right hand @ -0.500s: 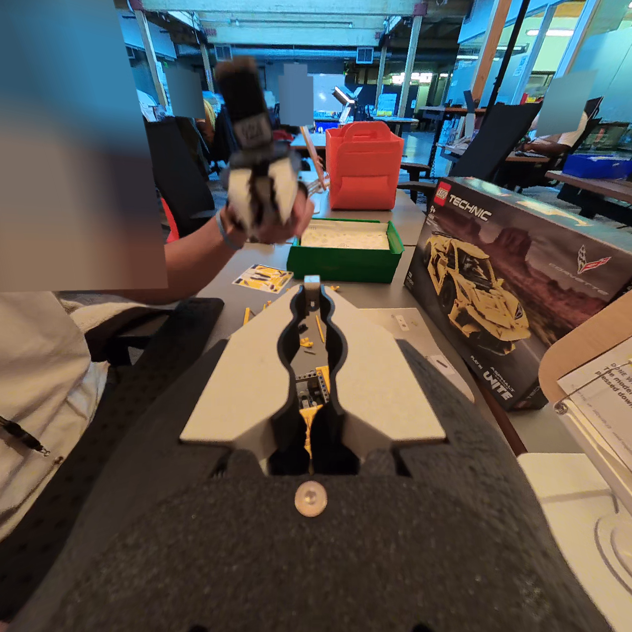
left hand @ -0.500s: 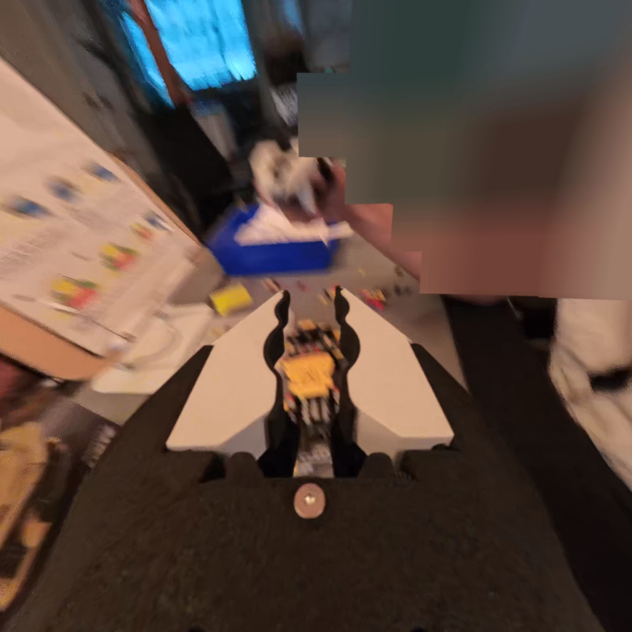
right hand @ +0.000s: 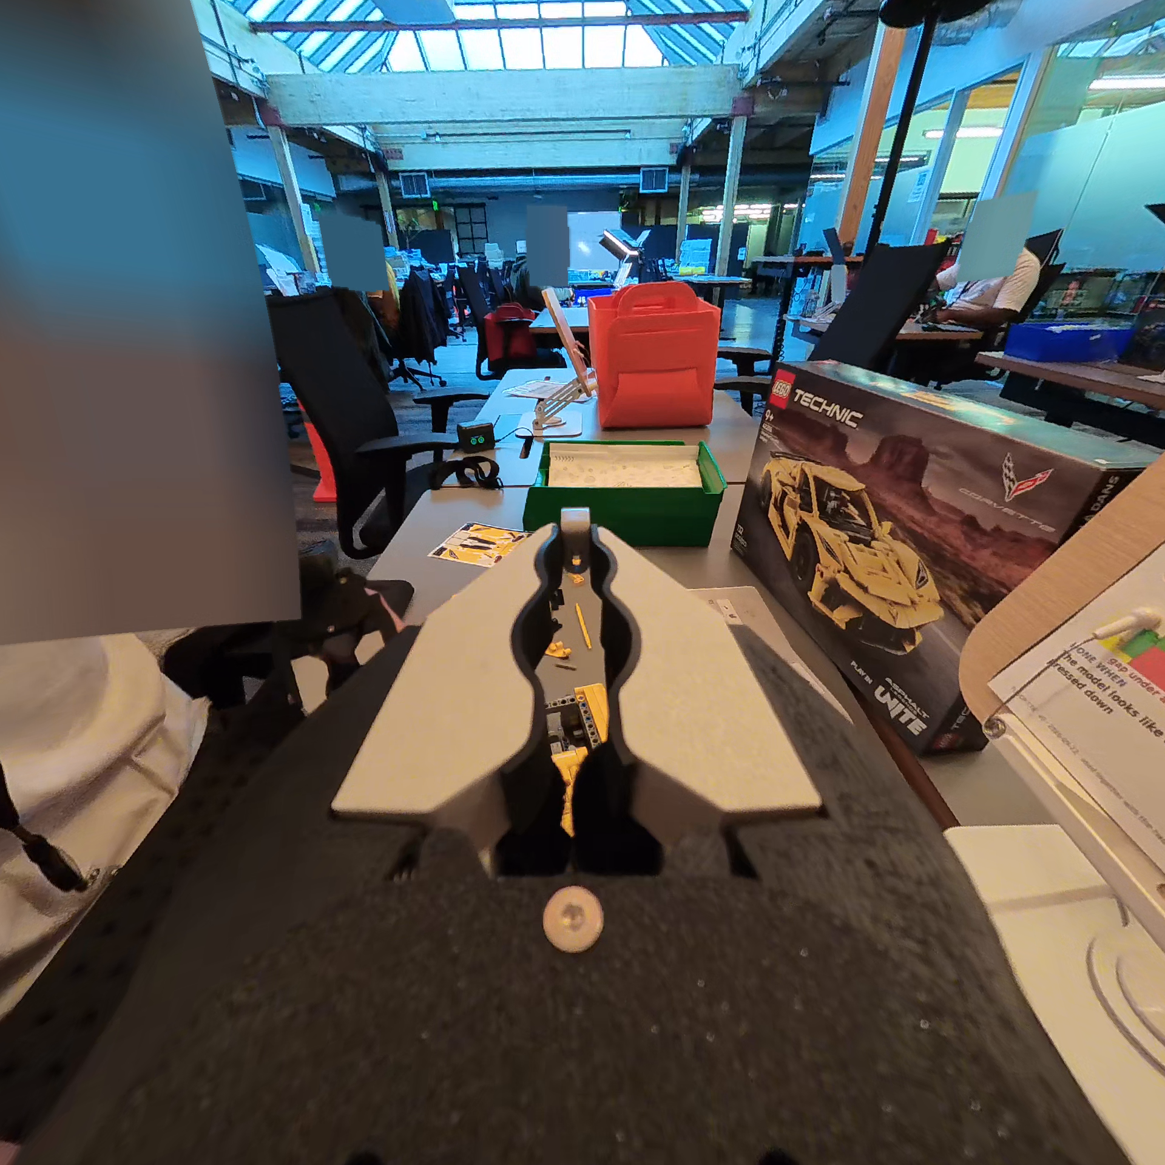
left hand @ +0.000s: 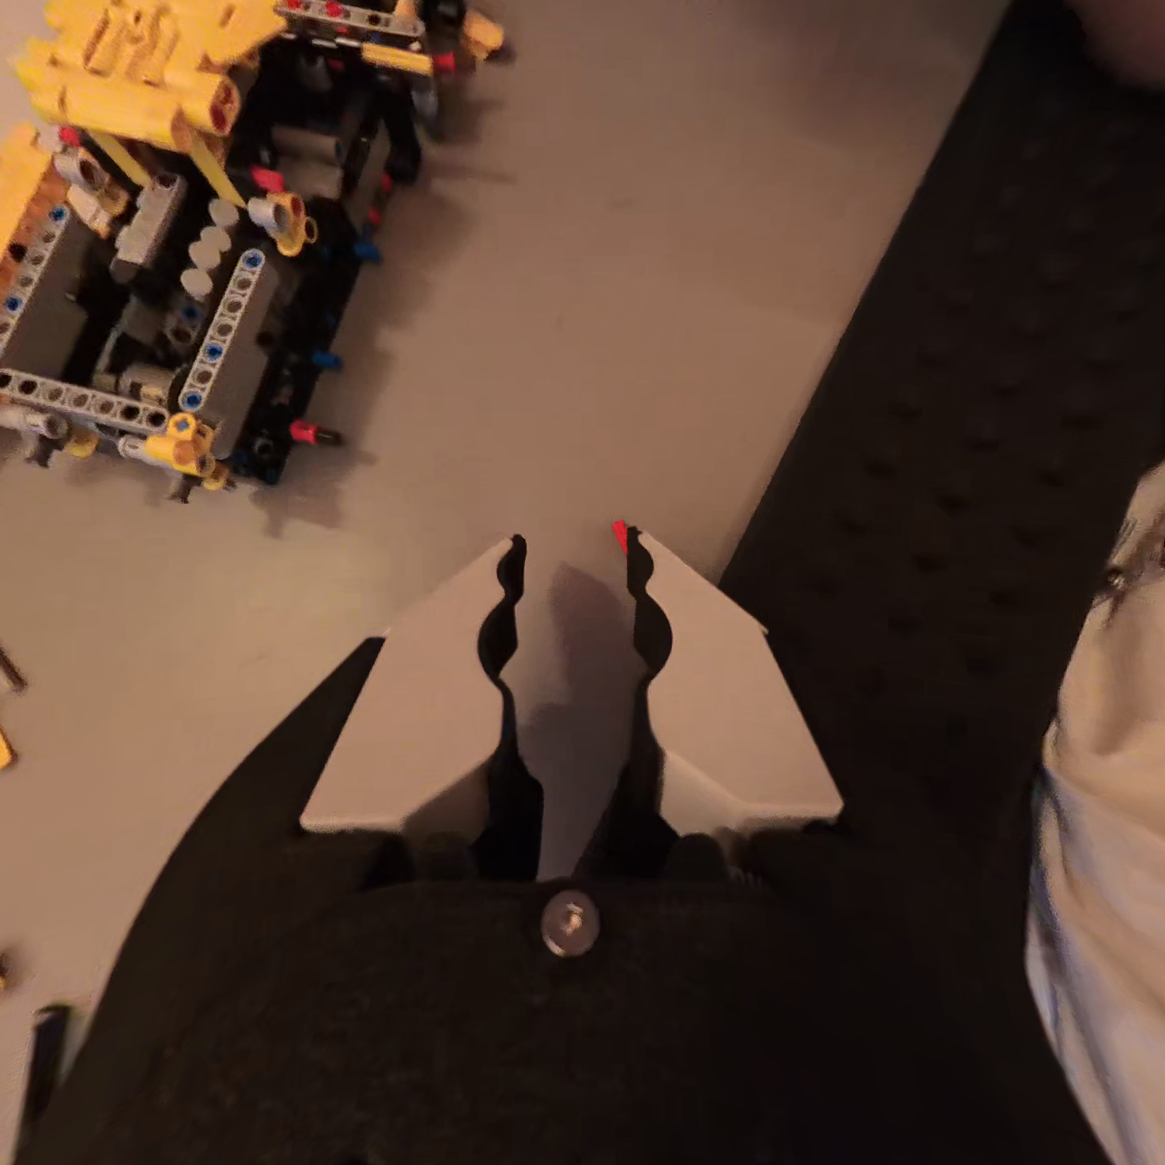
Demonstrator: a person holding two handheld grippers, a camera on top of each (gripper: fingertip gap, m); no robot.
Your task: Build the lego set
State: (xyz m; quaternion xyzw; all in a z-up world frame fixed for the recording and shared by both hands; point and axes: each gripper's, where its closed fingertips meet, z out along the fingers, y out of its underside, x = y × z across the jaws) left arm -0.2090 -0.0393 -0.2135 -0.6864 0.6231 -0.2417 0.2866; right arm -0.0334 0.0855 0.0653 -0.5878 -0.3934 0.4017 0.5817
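hovering above the grey table, the left gripper gapes wide and empty; the half-built lego model sits ahead-left. the right gripper pinches a small grey piece at its tips.

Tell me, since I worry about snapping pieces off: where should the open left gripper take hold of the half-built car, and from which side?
Probably the black side frame of the half-built car, from above, the left gripper straddling it. It is long, straight and nearest; the yellow panels look less sturdy.
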